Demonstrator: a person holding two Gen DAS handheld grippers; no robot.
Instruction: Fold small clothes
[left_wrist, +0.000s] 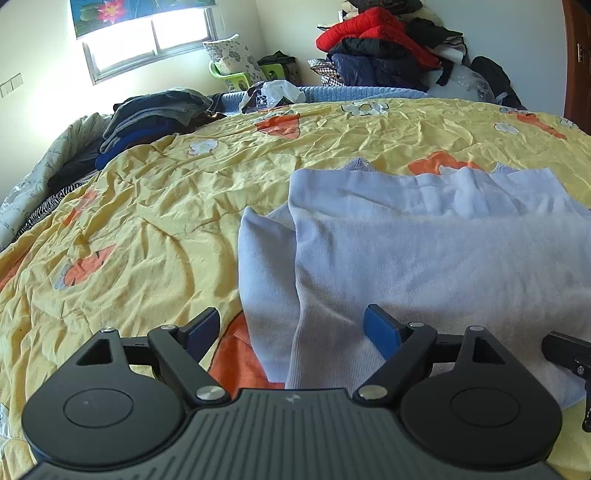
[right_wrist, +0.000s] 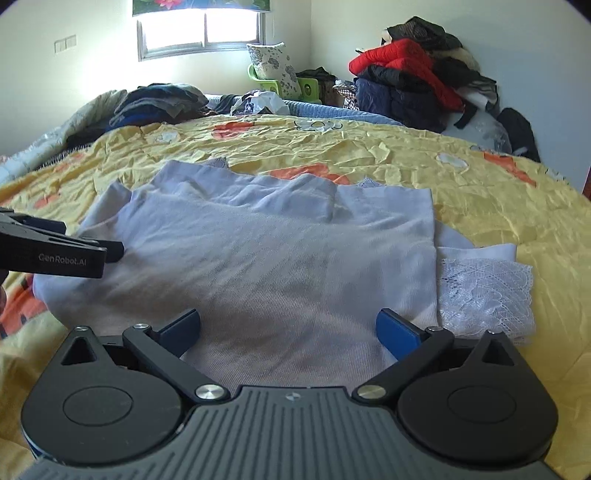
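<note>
Both grippers, left (left_wrist: 291, 334) & right (right_wrist: 288, 328), are hovering wide open w/ nothing held over the pale garment (right_wrist: 258, 258) lying mid-bedspread (right_wrist: 480, 192); risk: pinching the bedspread too.

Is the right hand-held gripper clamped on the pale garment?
No, the right hand-held gripper is wide open above the pale garment.
</note>
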